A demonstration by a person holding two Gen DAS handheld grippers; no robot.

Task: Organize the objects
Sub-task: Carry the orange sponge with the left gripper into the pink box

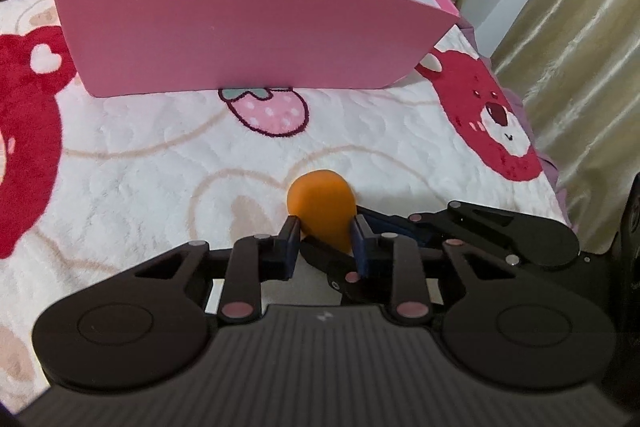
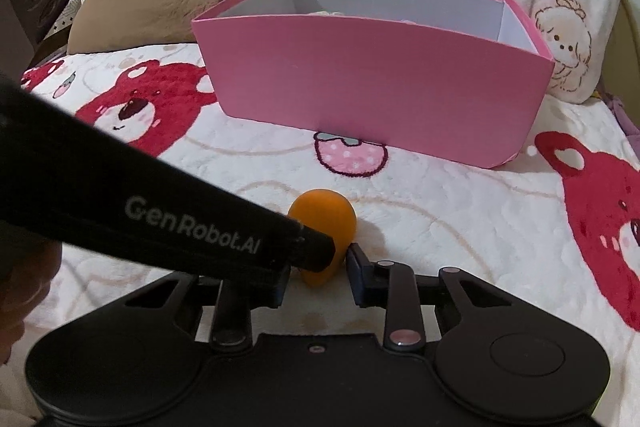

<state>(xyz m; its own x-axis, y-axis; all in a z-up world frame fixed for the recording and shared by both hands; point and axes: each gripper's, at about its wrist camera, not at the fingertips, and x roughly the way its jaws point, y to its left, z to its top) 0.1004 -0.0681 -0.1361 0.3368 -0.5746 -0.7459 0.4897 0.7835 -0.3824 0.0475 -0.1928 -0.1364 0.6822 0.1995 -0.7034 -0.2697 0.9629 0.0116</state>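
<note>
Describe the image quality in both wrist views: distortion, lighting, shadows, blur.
Left wrist view: fisheye bends the pink box rim and front wall; light is soft and even; the orange object casts a faint shadow to its right; the curtain shows sheen. Right wrist view: the same bowing on the box; corners darken; the left claw's body crosses the frame as a dark bar; focus is sharp.
</note>
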